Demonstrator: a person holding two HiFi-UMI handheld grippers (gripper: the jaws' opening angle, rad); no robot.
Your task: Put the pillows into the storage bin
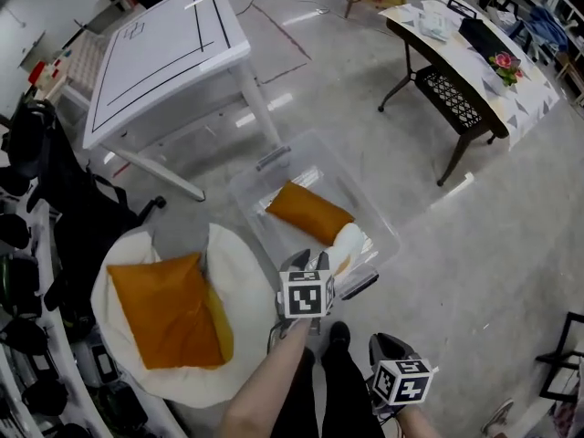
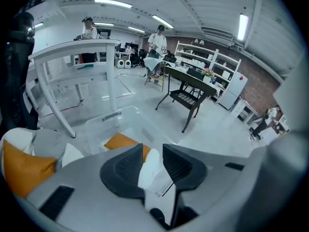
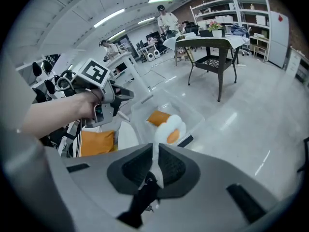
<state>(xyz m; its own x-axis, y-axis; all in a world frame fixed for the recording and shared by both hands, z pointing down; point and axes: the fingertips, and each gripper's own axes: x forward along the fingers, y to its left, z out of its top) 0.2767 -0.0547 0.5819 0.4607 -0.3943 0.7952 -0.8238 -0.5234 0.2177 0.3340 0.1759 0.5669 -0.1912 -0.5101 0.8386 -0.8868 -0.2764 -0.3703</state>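
At near end of clear storage bin [image 1: 351, 190], white pillow [image 1: 354, 243] with orange spot lying beside orange pillow [image 1: 308, 212]. Just over it, left gripper [image 2: 152, 148] hovering, jaws spread, pads not pressing it. Nearer person, right gripper [image 3: 155, 148] hanging apart from bin, jaws pressed almost together. Beside bin, second orange pillow [image 1: 169, 310] resting on white round cushion [image 1: 245, 276].

The left hand-held gripper [image 1: 306, 259] and the right hand-held gripper [image 1: 384, 341] look alike. Each has a smooth grey shell, rounded black jaws with cross-hatched pads [image 2: 126, 168], and a white cube [image 1: 306, 293] printed with black square markers. The person wears black trousers [image 1: 339, 395] and a black shoe [image 1: 338, 334].
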